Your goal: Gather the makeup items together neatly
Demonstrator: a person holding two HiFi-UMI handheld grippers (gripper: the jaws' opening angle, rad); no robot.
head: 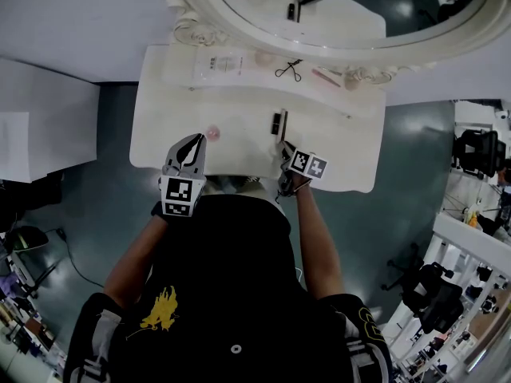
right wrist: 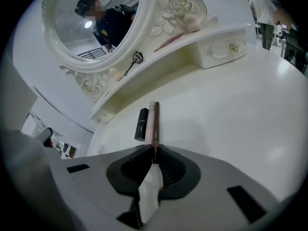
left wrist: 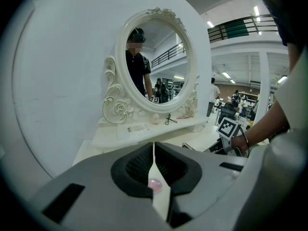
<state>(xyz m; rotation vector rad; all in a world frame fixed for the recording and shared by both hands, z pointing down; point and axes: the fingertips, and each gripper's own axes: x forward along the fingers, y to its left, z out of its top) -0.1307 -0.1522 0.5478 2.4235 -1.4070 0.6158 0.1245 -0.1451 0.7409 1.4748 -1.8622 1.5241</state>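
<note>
On the white vanity table (head: 239,146) lie a black lipstick (right wrist: 141,124), a pale pink pencil (right wrist: 151,117) and a brown pencil (right wrist: 156,121), side by side. My right gripper (right wrist: 155,150) is shut on the near end of the brown pencil, with the pink pencil right against it. In the head view this gripper (head: 283,146) sits at the table's front middle. My left gripper (head: 194,140) hovers at the front left, shut and empty (left wrist: 154,148). A small pink round item (head: 212,133) lies just right of its tips, showing under the jaws (left wrist: 154,184).
A raised shelf (head: 255,82) under the oval mirror (head: 335,22) carries a flat packet (head: 215,64), an eyelash curler (head: 289,70), a pink stick (head: 326,76) and a small sponge (left wrist: 155,119). A little drawer (right wrist: 219,52) sits at the shelf's right end. The table's front edge is close to my body.
</note>
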